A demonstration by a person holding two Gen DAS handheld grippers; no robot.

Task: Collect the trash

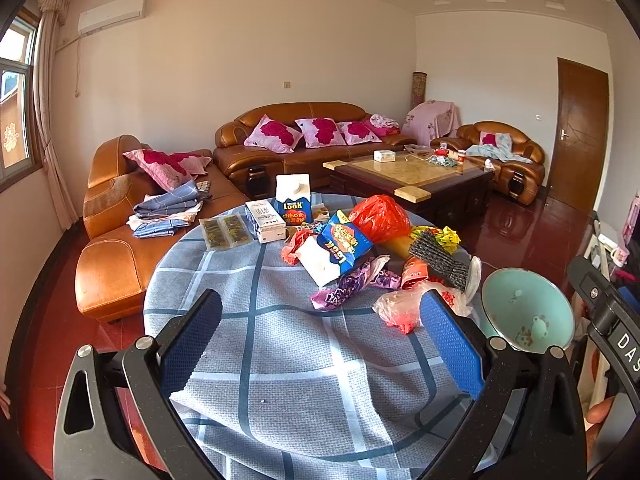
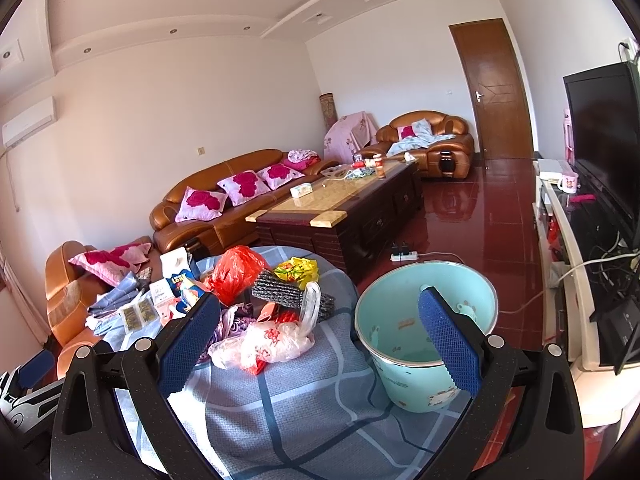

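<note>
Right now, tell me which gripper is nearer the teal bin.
Right. The right gripper hangs beside the teal bin, one finger over its rim. The left gripper sits over the table, with the bin off to its right.

Bucket point(image 1: 528, 312) base behind the table edge point(image 1: 476, 308), unseen.

A living room in daylight: a brown leather sofa point(image 1: 304, 136) with pink rose-print cushions point(image 1: 272, 133) stands against the far wall, a matching chaise point(image 1: 120, 216) carrying folded checked cloth point(image 1: 168, 204) to its left. A dark wooden coffee table point(image 1: 412, 172) with a pale inlaid top sits in front, a tissue box point(image 1: 385, 155) on it. A leather armchair point(image 2: 428, 136) draped with light fabric stands near the closed wooden door point(image 2: 492, 88). A television point(image 2: 604, 136) and a pink mug point(image 2: 568, 181) occupy the white stand. An air conditioner point(image 1: 112, 14) hangs beside the curtained window point(image 1: 16, 92).
</note>
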